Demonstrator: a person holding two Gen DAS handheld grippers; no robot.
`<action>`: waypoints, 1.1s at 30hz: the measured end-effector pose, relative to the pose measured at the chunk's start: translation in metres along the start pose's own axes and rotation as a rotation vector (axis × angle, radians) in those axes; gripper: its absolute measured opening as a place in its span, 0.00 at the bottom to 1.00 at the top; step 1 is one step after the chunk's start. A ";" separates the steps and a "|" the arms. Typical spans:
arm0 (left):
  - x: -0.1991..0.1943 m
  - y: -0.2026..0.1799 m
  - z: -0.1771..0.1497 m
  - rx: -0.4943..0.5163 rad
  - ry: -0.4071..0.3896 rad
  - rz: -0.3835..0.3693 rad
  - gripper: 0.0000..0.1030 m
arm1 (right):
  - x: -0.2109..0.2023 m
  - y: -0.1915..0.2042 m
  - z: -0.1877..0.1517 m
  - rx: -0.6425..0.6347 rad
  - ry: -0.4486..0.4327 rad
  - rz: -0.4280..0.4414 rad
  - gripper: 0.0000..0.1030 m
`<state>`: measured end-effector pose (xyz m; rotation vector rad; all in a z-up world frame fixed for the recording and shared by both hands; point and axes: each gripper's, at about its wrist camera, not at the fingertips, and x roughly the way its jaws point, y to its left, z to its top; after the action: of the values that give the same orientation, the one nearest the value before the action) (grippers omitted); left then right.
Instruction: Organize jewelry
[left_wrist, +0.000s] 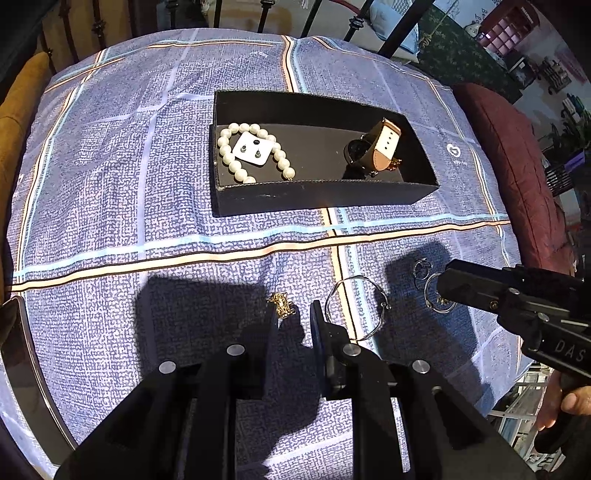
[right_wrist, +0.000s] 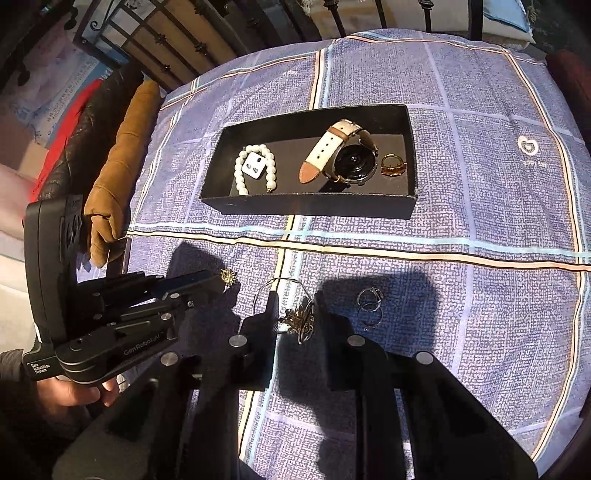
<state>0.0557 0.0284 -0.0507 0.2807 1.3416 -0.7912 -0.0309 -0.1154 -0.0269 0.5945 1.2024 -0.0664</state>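
Left wrist view: we find the left tongs (left_wrist: 293, 321) pointed steeply down at the checked cloth (left_wrist: 147, 206) on the table, jaws narrowly apart. A gold floral piece (left_wrist: 282, 308) sits at the tip of their left finger; we cannot tell whether it is gripped or only touched. Just to the right of these tongs a silver bangle (left_wrist: 383, 307) lies on the cloth. From the right wrist view, the right tongs (right_wrist: 297, 308) are clamped on a hoop ornament (right_wrist: 300, 319), a thin ring with a brownish-gold cluster, which sits between the two fingers. Just right of those tongs and slightly ahead, two silver rings (right_wrist: 367, 295) lie on the cloth, touching or overlapping. Well ahead of both tongs stands a black tray (right_wrist: 306, 208), apart from the loose pieces. Inside it, at the left end, a pearl bracelet (right_wrist: 239, 173) curls around a white earring card (right_wrist: 255, 166). Toward the middle a watch (right_wrist: 354, 162) with a white and tan strap rests on its side, and a gold ring (right_wrist: 393, 166) lies just beside it at the right end. A hand (right_wrist: 70, 391) holds the grip of the left tongs.
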 end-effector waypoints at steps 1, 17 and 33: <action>-0.002 -0.001 0.000 0.001 -0.007 0.001 0.17 | -0.002 -0.002 0.000 0.006 -0.004 0.001 0.19; -0.045 -0.009 0.107 -0.011 -0.189 -0.021 0.17 | -0.041 0.006 0.100 -0.031 -0.170 -0.002 0.19; -0.008 0.005 0.048 0.016 -0.044 0.030 0.67 | -0.004 -0.046 0.050 0.086 -0.051 -0.125 0.68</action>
<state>0.0953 0.0054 -0.0323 0.2945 1.2877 -0.7791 -0.0057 -0.1787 -0.0302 0.5888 1.1906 -0.2382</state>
